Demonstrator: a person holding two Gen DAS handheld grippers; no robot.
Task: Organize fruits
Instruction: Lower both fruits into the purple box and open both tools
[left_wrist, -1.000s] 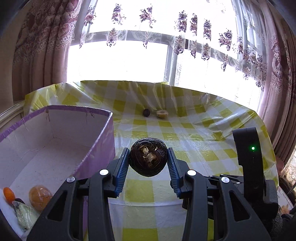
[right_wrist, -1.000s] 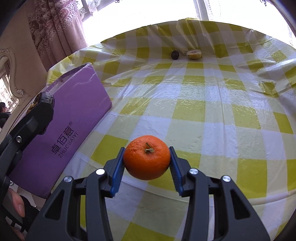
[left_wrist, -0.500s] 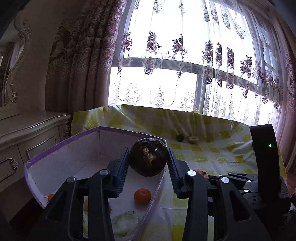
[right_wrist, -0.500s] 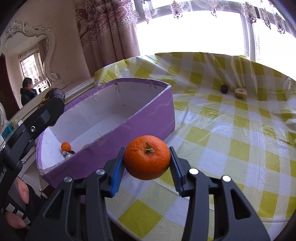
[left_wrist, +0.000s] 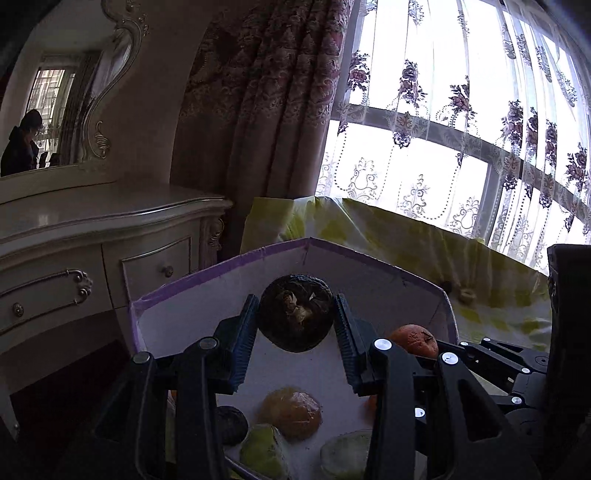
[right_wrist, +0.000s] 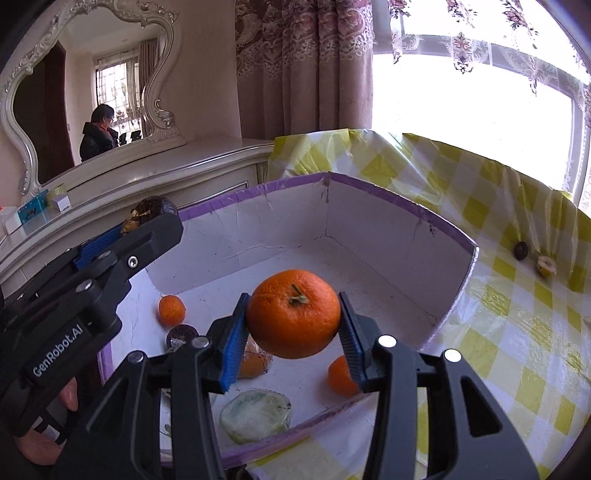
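a second ago both my grippers were out over the checked tablecloth (right_wrist: 517, 332); now they hang over the open purple box (right_wrist: 436, 218), which fills both views. my left gripper (left_wrist: 295, 325) is clamped on a dark brown wrinkled fruit (left_wrist: 295, 312), pads pressing both its sides, above the box's white floor. my right gripper (right_wrist: 293, 325) grips an orange (right_wrist: 293, 314) the same way, stem up, over the box's near half. below lie two small oranges (right_wrist: 171, 309), a dark fruit, a wrapped orange one and a pale green piece (right_wrist: 255, 415). two small fruits (right_wrist: 521, 251) sit far off on the cloth.
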